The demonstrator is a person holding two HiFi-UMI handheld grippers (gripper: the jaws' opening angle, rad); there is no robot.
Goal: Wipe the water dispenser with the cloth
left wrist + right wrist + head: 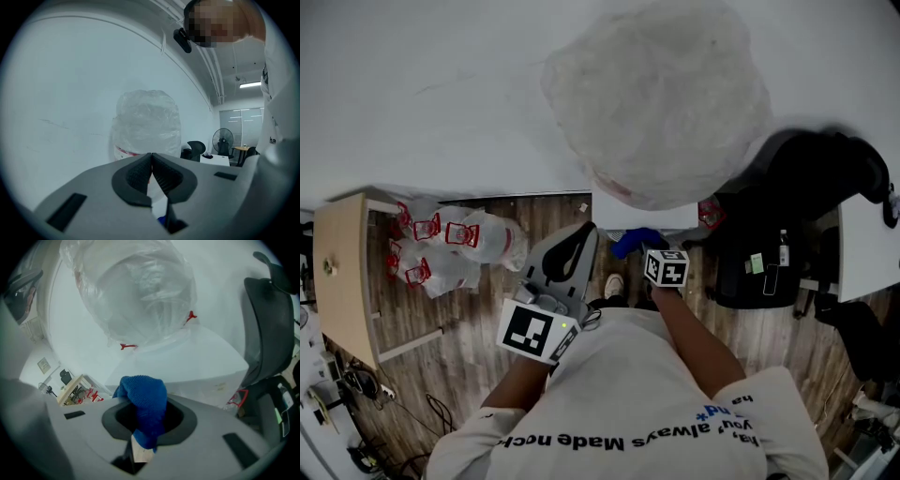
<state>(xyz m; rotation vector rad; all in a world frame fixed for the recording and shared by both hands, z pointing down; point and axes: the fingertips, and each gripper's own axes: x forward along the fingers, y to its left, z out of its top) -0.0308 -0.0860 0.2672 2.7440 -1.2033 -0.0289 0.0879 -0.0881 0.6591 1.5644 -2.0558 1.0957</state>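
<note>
While the right gripper (144, 420) clamps a blue cloth (143, 394) near the front edge of the white water dispenser (187, 362), the left gripper (151, 169) hangs alongside, jaws pressed together, empty. Clear plastic wraps the dispenser's bottle (656, 94).

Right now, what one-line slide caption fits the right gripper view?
Right gripper shut on a blue cloth, facing the white water dispenser and its plastic-wrapped bottle.

Lighting: even, cool, rather dim indoor light. A ceiling strip lamp (251, 85) glows at right in the left gripper view, and shadows are soft throughout. Both gripper views: strong fisheye curvature, dark vignetted corners, nearest foreground out of focus. Head view: sharper, muted, its white wall (441, 84) flatly lit without glare.
</note>
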